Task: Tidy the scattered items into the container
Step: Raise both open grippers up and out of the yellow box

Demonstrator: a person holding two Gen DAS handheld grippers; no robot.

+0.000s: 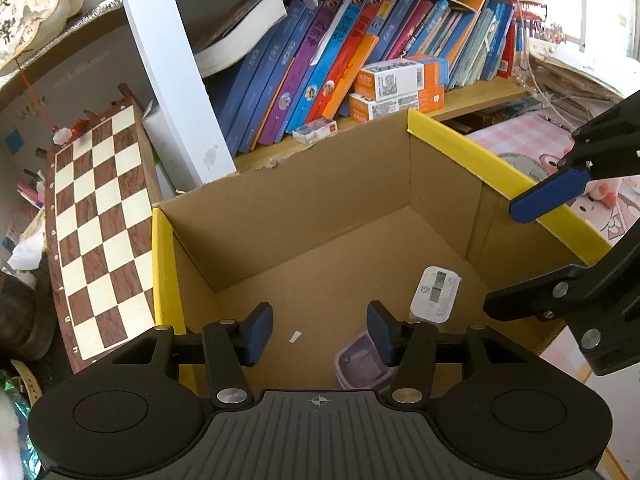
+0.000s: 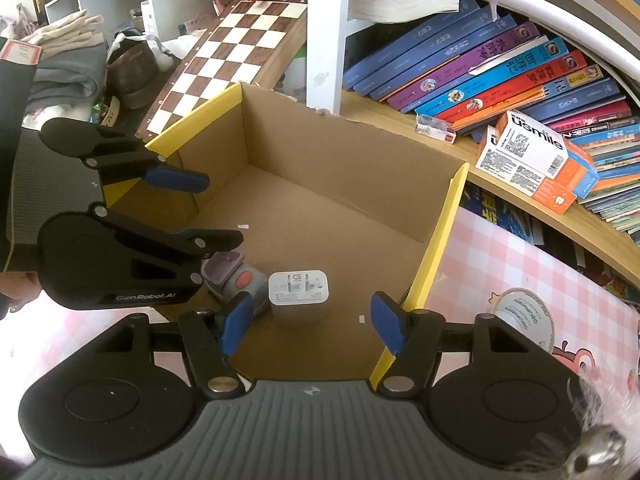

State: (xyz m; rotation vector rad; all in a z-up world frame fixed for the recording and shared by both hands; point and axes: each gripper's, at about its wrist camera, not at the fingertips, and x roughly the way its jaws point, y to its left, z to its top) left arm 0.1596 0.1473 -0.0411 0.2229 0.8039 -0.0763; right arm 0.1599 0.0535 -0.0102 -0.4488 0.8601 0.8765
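Both my tongs, the left gripper [image 1: 318,334] and right gripper [image 2: 310,328], hang released and empty over the cardboard box [image 2: 438,216], where the white charger [image 2: 298,294] and purple item [image 1: 362,364] already lie dropped.

Container: an open cardboard box [image 2: 352,168] with yellow tape along two opposite rims, stood upright on the pink checked worktop against the edge of the bookshelf.
Charger: a white plug-in adapter [image 2: 298,294], square-faced, stood with its two prongs facing up, on the box floor close to the near wall.
Small case: a lilac-grey item [image 2: 236,276] with an orange-red round spot, lain just beside the charger, towards the near left corner of the box floor; its kind cannot be told.
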